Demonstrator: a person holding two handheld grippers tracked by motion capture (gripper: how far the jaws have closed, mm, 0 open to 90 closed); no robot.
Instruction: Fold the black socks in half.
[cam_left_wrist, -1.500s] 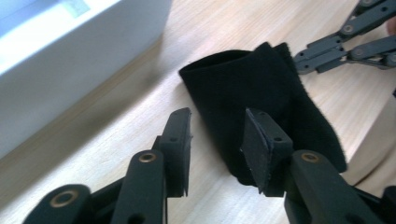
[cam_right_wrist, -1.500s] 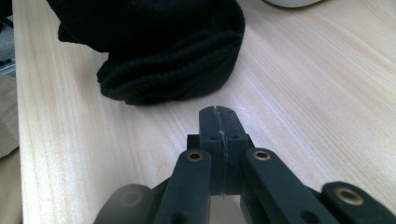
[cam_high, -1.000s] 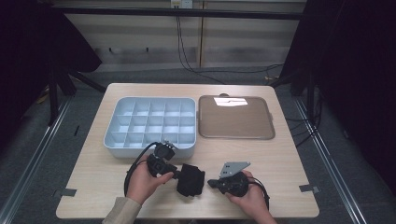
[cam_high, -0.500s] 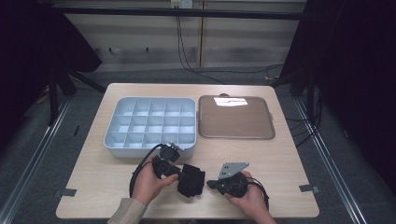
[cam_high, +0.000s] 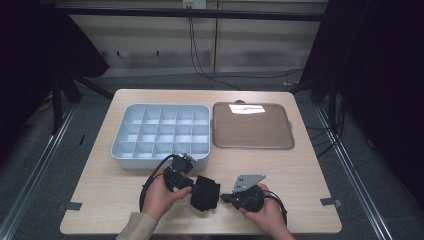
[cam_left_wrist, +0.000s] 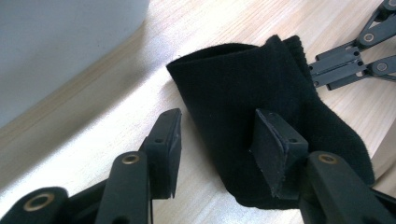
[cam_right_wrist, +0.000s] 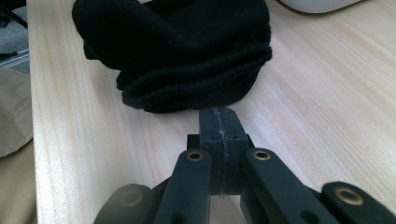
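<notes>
While both hands rest at the near edge: a person works a black folded cloth with two handheld grippers.

Left gripper (cam_left_wrist: 215, 140): jaws parted and just been opening; one pad rests against the cloth's top face, the other stands off its folded edge over bare wood. The pads do not pinch the cloth, so I read it as released.

Right gripper (cam_right_wrist: 219, 122): pads pressed flat together with nothing between them, tip just short of the cloth's thick rolled hem.

Black cloth (cam_high: 205, 192): lies on the wooden table (cam_high: 310, 175) between the two grippers, near the front edge, well short of the trays.

Key relation: from the right gripper the cloth lies straight ahead, hem facing the closed tip; from the left gripper it sits under and to one side of the open jaws. Its long axis appears to run roughly toward and away from the person, across the line joining the two tools. The left gripper is the nearer, already touching it.

Likely next: the left jaws could close on the folded edge with little travel; the right must open first.

Farther back: a pale blue divided bin (cam_high: 159, 131), compartments bare, with a brown tray (cam_high: 252, 126) just beside it.
</notes>
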